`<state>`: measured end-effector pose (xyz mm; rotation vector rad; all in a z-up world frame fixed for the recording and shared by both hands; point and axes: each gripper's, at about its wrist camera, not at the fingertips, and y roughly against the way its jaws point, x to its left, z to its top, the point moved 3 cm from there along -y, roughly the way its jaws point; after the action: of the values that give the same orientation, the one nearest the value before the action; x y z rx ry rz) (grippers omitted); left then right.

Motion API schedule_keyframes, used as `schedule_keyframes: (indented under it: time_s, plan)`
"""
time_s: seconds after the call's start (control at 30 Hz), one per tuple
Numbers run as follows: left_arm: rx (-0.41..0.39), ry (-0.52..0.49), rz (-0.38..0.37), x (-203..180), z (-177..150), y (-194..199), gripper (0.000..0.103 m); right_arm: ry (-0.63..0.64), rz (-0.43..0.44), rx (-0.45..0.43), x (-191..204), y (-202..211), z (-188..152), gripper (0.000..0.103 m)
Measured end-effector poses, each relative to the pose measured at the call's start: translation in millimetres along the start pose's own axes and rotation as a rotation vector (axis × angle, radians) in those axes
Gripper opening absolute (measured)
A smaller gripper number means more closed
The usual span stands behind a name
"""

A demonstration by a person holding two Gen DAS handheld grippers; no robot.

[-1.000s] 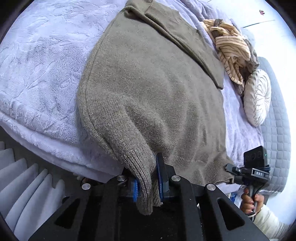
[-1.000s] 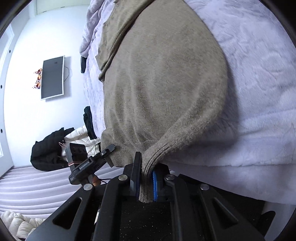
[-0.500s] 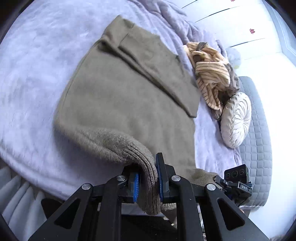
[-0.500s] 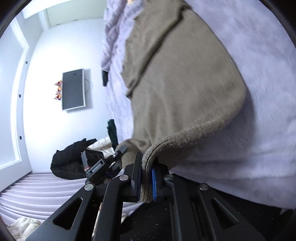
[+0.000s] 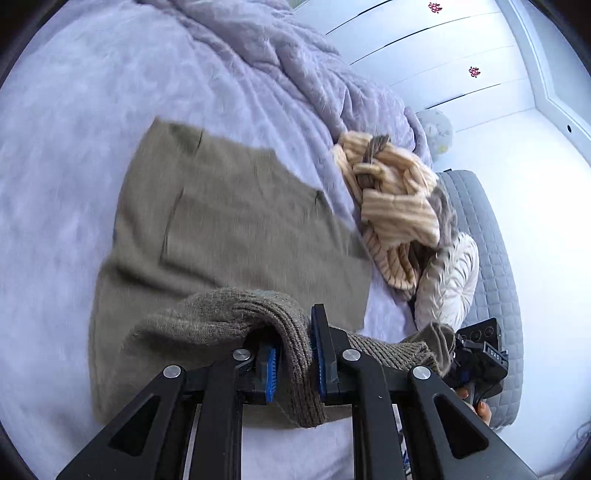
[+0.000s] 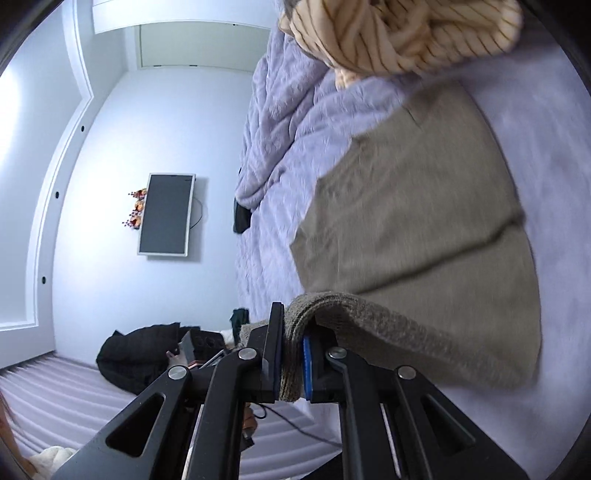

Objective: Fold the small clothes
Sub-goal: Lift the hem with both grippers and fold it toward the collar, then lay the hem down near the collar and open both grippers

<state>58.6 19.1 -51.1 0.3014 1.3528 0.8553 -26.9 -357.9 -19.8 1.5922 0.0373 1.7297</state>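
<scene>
An olive-brown knit sweater lies on the lilac bed cover, its sleeves folded in over the body. My left gripper is shut on the ribbed hem at one corner and holds it raised over the body. My right gripper is shut on the other hem corner; it also shows at the right of the left wrist view. The sweater spreads ahead in the right wrist view, the lifted hem curling over it.
A crumpled cream striped garment lies beyond the sweater, also in the right wrist view. A round white cushion and a grey quilted headboard are beside it. A wall screen and dark clothes lie off the bed.
Both grippers have lifted the hem from the bed's edge and carried it forward over the sweater's body. The lower part now doubles over toward the collar end.
</scene>
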Motion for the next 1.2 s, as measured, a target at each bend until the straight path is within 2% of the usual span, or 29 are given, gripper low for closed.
schedule_keyframes:
  time_s: [0.17, 0.33, 0.47, 0.57, 0.73, 0.8, 0.83, 0.87, 0.9, 0.93, 0.97, 1.0, 1.03, 1.1, 1.13, 1.17, 1.2]
  plan:
    - [-0.012, -0.055, 0.031, 6.9, 68.9, -23.0, 0.017, 0.012, -0.059, -0.065, 6.1, -21.3, 61.1, 0.009]
    - [-0.007, -0.087, 0.085, 21.0, 112.5, -60.1, 0.017, 0.037, -0.182, -0.082, -9.4, -57.3, 115.2, 0.009]
    - [0.028, -0.078, 0.141, 42.2, 123.8, -93.0, 0.017, 0.015, -0.288, -0.097, -39.7, -87.6, 146.8, 0.009]
    - [0.054, -0.050, 0.184, 57.9, 123.0, -107.9, 0.017, 0.004, -0.378, -0.077, -61.7, -107.1, 157.1, 0.009]
    - [0.093, 0.004, 0.182, 64.9, 129.1, -110.2, 0.018, -0.027, -0.481, -0.078, -85.8, -119.0, 164.4, 0.010]
    - [0.064, -0.035, 0.191, 51.8, 131.1, -94.9, 0.018, -0.006, -0.528, -0.074, -83.1, -118.8, 164.8, 0.015]
    - [0.042, -0.061, 0.193, 43.6, 131.2, -85.2, 0.018, 0.024, -0.558, -0.073, -77.6, -117.3, 163.5, 0.030]
    - [0.024, -0.079, 0.199, 37.3, 130.9, -77.5, 0.018, 0.062, -0.586, -0.075, -70.7, -115.6, 162.0, 0.050]
    - [0.001, -0.103, 0.215, 32.5, 130.3, -67.4, 0.022, 0.117, -0.609, -0.081, -60.7, -112.0, 159.1, 0.062]
    - [-0.022, -0.123, 0.231, 28.4, 128.2, -57.5, 0.043, 0.154, -0.621, -0.091, -53.0, -107.2, 155.9, 0.077]
    - [-0.053, -0.135, 0.252, 27.1, 126.5, -48.6, 0.073, 0.194, -0.638, -0.110, -44.0, -100.3, 151.5, 0.078]
    - [-0.107, -0.159, 0.291, 25.1, 124.4, -38.0, 0.081, 0.216, -0.650, -0.119, -38.9, -95.3, 147.8, 0.078]
    - [-0.125, -0.182, 0.309, 24.6, 122.7, -33.1, 0.082, 0.225, -0.663, -0.120, -36.0, -90.7, 143.8, 0.078]
    - [-0.098, -0.203, 0.342, 29.5, 120.6, -33.4, 0.082, 0.233, -0.676, -0.112, -34.4, -86.2, 135.4, 0.074]
    - [-0.077, -0.206, 0.352, 33.7, 118.9, -38.9, 0.082, 0.241, -0.687, -0.104, -34.9, -87.0, 132.4, 0.055]
    - [-0.050, -0.207, 0.362, 37.9, 117.5, -47.2, 0.082, 0.251, -0.703, -0.089, -36.5, -89.8, 129.3, 0.042]
    - [-0.029, -0.207, 0.376, 39.6, 116.7, -55.9, 0.082, 0.256, -0.720, -0.062, -40.3, -95.8, 128.2, 0.042]
